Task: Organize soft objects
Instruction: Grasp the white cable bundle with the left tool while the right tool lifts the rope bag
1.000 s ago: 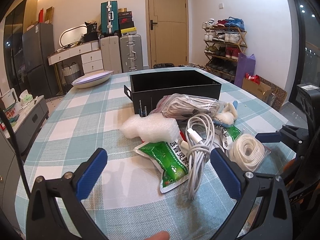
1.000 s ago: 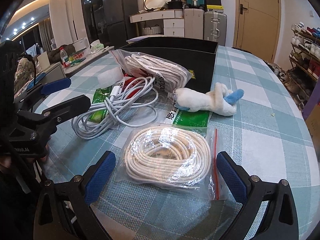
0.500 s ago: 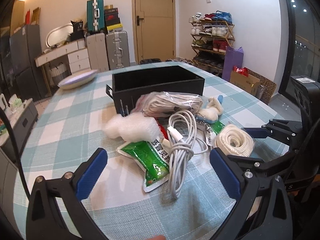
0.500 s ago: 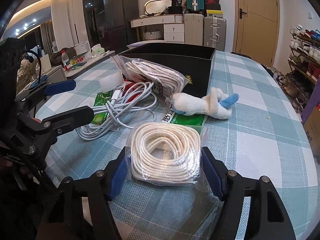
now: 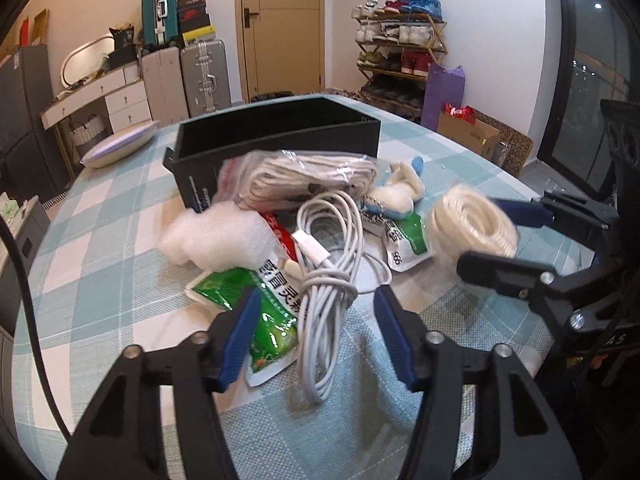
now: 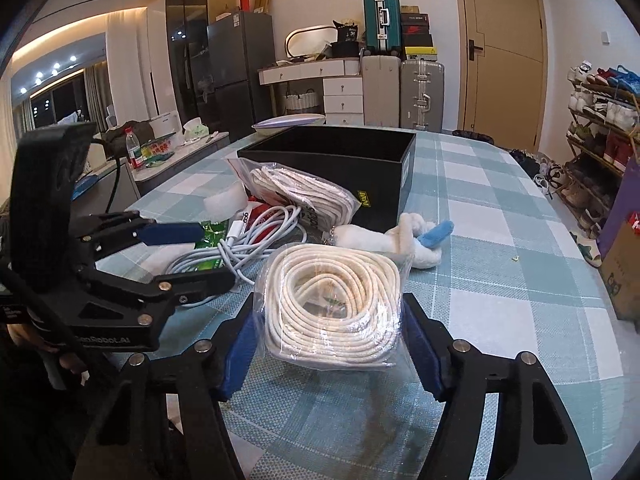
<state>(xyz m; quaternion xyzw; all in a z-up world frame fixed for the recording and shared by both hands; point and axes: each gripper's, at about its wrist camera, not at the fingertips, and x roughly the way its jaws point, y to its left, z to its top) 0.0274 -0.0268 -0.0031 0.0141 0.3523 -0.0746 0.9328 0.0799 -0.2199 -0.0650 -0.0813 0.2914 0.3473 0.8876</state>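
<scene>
Checked-cloth counter [image 6: 500, 240] in a living room; bagged rope coil [image 6: 332, 304] is squeezed, tilted up, by the right gripper [image 6: 328, 356]. The white cable bundle [image 5: 324, 312], lengthwise toward the black box [image 5: 280, 136], sits between the left gripper [image 5: 316, 340] pads, which were just closing in; contact can't be told.

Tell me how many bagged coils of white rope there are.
2. One bagged rope coil is clamped in the right tool; the other bagged rope bundle leans against the black box. More may be hidden.

Lived-in home, open dining/entry area. Table with teal-and-white checked cloth [image 6: 500, 240]. Wooden interior door [image 5: 282, 28] behind it; open shoe rack [image 5: 400, 48] packed with sneakers beside it. Hard-shell suitcases [image 6: 404, 92] stacked against the wall, next to a white drawer unit [image 6: 340, 92]. Tall dark fridge [image 6: 240, 72]. Cardboard box [image 5: 468, 134] on the floor. Dark window with ceiling-light reflections [image 6: 52, 92].
</scene>
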